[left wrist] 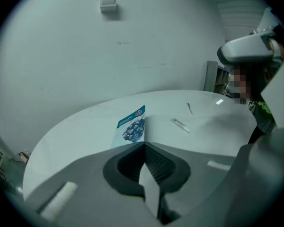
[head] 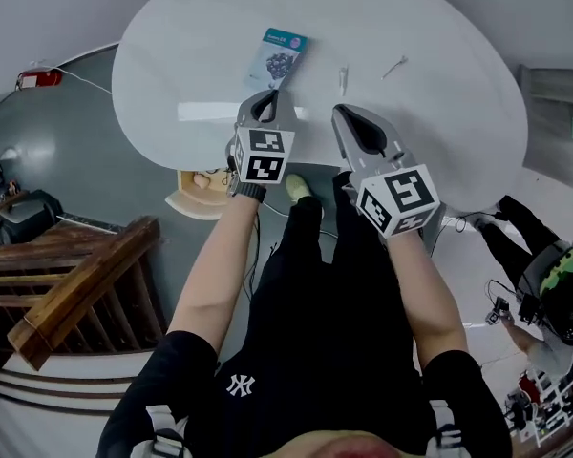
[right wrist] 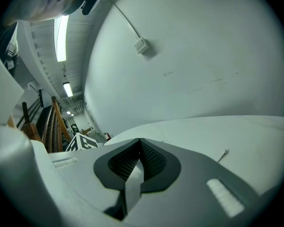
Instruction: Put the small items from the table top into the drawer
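On the round white table [head: 439, 93] lie a blue printed packet [head: 279, 55], a small clear tube [head: 343, 79] and a thin metal piece [head: 394, 66]. My left gripper [head: 269, 95] is shut and empty at the table's near edge, just short of the packet. My right gripper [head: 340, 113] is shut and empty beside it, near the tube. In the left gripper view the jaws [left wrist: 143, 144] meet below the packet [left wrist: 132, 126], with the tube [left wrist: 180, 125] and metal piece [left wrist: 190, 108] to the right. The right gripper [right wrist: 140, 140] points over the table; the metal piece [right wrist: 222, 155] shows at right. No drawer is clearly seen.
A pale wooden piece [head: 197, 195] shows under the table's near edge. A wooden stair rail [head: 76, 275] stands at the left. A person with a headset [head: 554, 289] crouches at the right among cables. A wall with a small box [left wrist: 108, 4] lies behind the table.
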Demonstrator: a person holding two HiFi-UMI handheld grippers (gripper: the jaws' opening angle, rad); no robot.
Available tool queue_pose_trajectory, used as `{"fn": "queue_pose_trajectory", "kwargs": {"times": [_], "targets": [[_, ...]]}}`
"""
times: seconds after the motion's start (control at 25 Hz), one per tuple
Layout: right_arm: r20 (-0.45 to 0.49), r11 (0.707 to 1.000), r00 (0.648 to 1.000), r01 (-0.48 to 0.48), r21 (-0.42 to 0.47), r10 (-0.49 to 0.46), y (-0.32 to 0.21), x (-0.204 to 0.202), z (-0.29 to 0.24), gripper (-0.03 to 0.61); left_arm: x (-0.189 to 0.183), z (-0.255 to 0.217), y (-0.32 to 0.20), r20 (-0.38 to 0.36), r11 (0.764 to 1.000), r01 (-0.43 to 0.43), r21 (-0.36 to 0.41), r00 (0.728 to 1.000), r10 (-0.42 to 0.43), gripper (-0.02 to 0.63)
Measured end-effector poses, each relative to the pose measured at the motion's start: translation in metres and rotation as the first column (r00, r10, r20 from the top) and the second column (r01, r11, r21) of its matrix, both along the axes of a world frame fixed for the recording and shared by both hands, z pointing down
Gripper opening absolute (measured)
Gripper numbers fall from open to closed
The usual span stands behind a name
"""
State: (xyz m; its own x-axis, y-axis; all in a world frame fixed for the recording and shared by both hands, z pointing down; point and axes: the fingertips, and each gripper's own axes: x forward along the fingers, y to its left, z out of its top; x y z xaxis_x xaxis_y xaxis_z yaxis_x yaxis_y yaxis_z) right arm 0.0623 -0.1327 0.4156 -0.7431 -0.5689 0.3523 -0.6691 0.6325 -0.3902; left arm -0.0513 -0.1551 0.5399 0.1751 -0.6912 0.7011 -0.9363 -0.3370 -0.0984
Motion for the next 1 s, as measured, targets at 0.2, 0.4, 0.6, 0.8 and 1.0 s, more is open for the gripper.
{"fn": "queue_pose_trajectory", "kwargs": {"times": [0.2,0.4,0.6,0.8,1.0], "targets": [[0.004,1.0,1.0,0.009,0.017,-0.009,0.006,-0.012,-0.013,0.023,-0.011,-0.032,0.006,-0.068,0.998,0.052,0.042,0.996,-0.049,0.0],[0.006,0.999,1.0,0.026,0.031,-0.026,0.013,-0.028,-0.023,0.023,-0.024,-0.058,0.017,-0.12,0.992,0.103,0.069,0.988,-0.094,0.0],[0.001,0.998,0.999,0.047,0.048,-0.047,0.024,-0.045,-0.033,0.023,-0.036,-0.078,0.035,-0.164,0.987,0.138,0.088,0.979,-0.122,0.002],[-0.009,0.996,0.997,0.071,0.062,-0.071,0.038,-0.064,-0.042,0.023,-0.049,-0.096,0.055,-0.224,0.978,0.183,0.099,0.962,-0.158,0.002],[-0.015,0.99,0.993,0.119,0.075,-0.119,0.057,-0.089,-0.05,0.023,-0.066,-0.116,0.08,-0.265,0.965,0.233,0.121,0.944,-0.195,0.002]]}}
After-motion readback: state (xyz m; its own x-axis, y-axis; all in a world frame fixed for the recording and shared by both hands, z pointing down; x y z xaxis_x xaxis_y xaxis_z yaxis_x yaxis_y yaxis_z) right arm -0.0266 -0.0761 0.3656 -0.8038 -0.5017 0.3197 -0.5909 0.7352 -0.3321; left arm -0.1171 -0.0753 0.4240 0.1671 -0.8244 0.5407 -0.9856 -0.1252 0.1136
